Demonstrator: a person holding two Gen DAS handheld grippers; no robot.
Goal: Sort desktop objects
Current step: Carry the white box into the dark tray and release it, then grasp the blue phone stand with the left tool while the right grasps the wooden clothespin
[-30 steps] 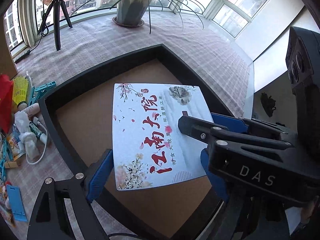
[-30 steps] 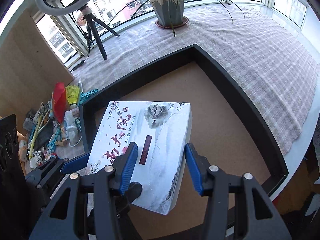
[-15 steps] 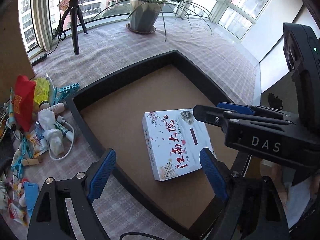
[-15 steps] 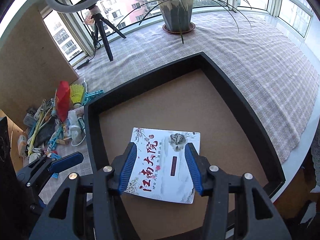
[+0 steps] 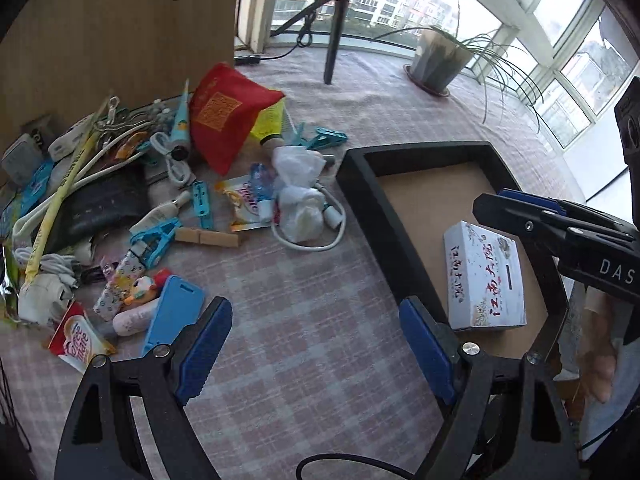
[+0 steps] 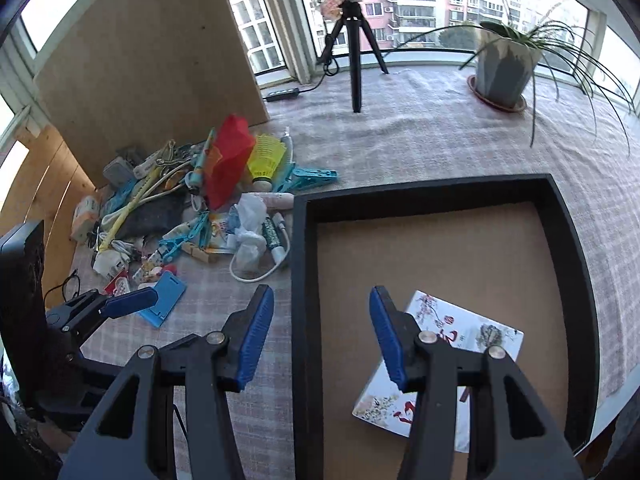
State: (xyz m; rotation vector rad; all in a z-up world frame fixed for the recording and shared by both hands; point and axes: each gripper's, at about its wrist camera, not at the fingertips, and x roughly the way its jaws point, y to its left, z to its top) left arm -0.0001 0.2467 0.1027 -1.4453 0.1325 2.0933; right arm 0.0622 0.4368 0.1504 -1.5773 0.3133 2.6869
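A white printed box lies flat in the near part of a black-rimmed tray; it also shows in the right wrist view, with the tray's rim beside it. My left gripper is open and empty above the checked cloth, left of the tray. My right gripper is open and empty above the tray's left rim. A pile of small objects lies left of the tray: a red pouch, blue clips, a white cable, a blue phone stand.
A wooden board stands behind the pile. A tripod and a potted plant stand at the back by the windows. The table's edge runs to the right of the tray.
Both grippers let go of the white box and pulled back and left. The box now lies in the tray, and the pile has come into view.
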